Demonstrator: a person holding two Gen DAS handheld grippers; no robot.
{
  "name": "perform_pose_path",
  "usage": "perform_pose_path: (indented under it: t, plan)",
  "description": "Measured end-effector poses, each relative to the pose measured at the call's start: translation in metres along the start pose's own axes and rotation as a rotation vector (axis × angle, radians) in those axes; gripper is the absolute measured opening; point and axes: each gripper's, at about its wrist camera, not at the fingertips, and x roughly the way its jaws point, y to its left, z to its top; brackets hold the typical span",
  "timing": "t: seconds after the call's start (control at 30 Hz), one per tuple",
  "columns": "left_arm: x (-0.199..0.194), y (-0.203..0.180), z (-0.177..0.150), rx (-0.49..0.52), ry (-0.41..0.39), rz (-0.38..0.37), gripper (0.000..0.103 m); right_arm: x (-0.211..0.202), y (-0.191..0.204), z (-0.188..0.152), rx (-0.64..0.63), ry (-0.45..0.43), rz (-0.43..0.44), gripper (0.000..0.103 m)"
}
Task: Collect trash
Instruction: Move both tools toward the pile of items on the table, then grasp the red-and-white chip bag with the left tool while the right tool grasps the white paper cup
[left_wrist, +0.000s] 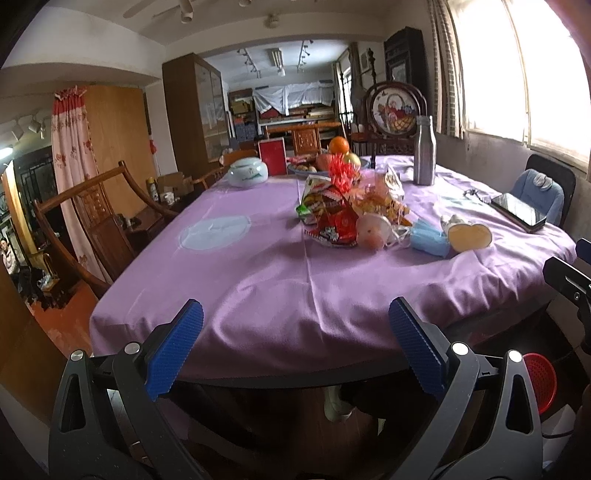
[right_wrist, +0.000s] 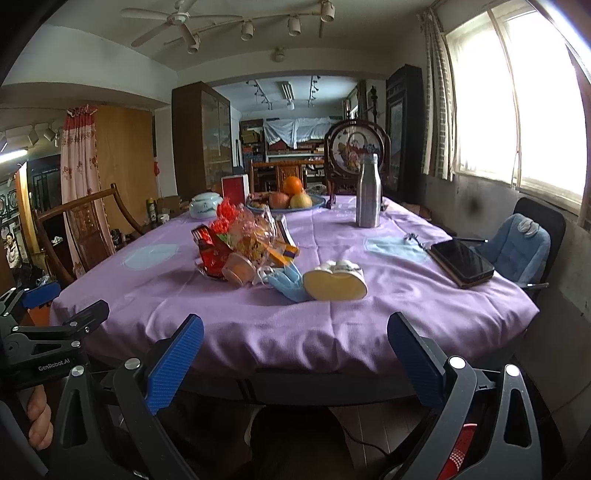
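A pile of snack wrappers (left_wrist: 328, 210) (right_wrist: 236, 240) lies mid-table on the purple tablecloth (left_wrist: 258, 288) (right_wrist: 332, 325). Beside it are a crumpled blue face mask (left_wrist: 428, 240) (right_wrist: 288, 282), a round peach-coloured item in white foam (left_wrist: 371, 230) (right_wrist: 240, 271) and a pale heart-shaped object (left_wrist: 469, 236) (right_wrist: 336, 282). My left gripper (left_wrist: 295, 347) hovers open at the table's near edge, well short of the pile. My right gripper (right_wrist: 295, 362) is likewise open and holds nothing. A red mesh basket (left_wrist: 539, 380) (right_wrist: 458, 454) sits low on the floor to the right.
A dark phone (left_wrist: 517, 212) (right_wrist: 461, 262) lies near the right edge. Farther back stand a steel bottle (left_wrist: 424, 151) (right_wrist: 367, 192), a fruit bowl (left_wrist: 317, 162) (right_wrist: 288, 199) and a ceramic jar (left_wrist: 246, 172) (right_wrist: 203, 208). Wooden chairs (left_wrist: 92, 221) flank the left side; a cushioned chair (right_wrist: 521, 247) stands on the right.
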Motion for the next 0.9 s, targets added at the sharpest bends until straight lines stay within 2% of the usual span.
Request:
perform_pose_path:
  t: [0.17, 0.4, 0.5, 0.6, 0.8, 0.9]
  plan:
    - [0.027, 0.000, -0.006, -0.009, 0.062, -0.009, 0.097, 0.026, -0.010, -0.007, 0.022, 0.014, -0.003, 0.097]
    - [0.083, 0.015, -0.005, -0.047, 0.168, -0.028, 0.097, 0.065, -0.040, -0.023, 0.092, 0.113, -0.008, 0.097]
    - [0.108, 0.021, 0.012, -0.056, 0.193, -0.032, 0.097, 0.081, -0.058, -0.028, 0.161, 0.151, 0.016, 0.097]
    - [0.127, 0.013, 0.035, -0.021, 0.179, -0.037, 0.097, 0.093, -0.068, -0.028, 0.218, 0.154, 0.048, 0.097]
    - [0.169, -0.014, 0.087, 0.013, 0.133, -0.143, 0.097, 0.110, -0.077, -0.014, 0.199, 0.147, 0.035, 0.097]
    - [0.200, -0.021, 0.102, 0.013, 0.168, -0.167, 0.097, 0.118, -0.079, -0.006, 0.190, 0.154, 0.036, 0.097]
